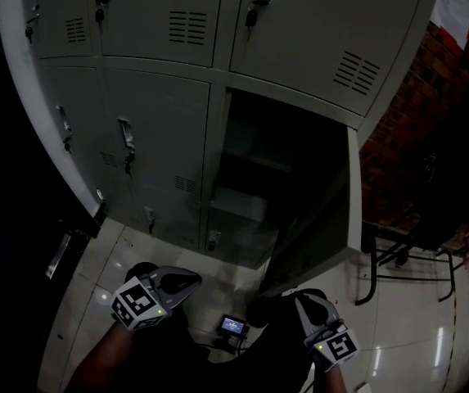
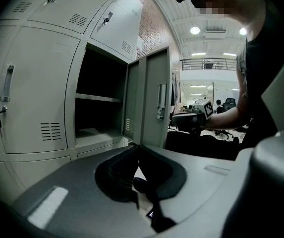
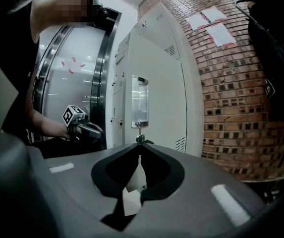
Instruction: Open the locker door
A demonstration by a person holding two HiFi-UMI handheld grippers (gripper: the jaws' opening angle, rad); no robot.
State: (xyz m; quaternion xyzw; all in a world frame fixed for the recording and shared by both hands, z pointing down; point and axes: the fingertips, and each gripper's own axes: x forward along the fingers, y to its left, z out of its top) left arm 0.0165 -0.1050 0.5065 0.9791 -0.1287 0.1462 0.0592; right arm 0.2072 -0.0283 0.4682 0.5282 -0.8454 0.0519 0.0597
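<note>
Open locker door [image 1: 324, 232] shows its handle [image 3: 140, 102], apparently, only in gripper views.

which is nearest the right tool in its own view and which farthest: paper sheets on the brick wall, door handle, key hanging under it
1. key, dead ahead, just beyond the tips of the right tool
2. door handle, directly above the key
3. paper sheets, high on the brick wall, right side

Locker corner of big work hall: grey metal lockers [image 1: 160, 113], brick wall [image 3: 231, 98], shiny tiled floor [image 1: 414, 334], high roof [image 2: 176, 6] with bright lights [image 2: 195, 30], office chairs [image 2: 229, 102] far off.
</note>
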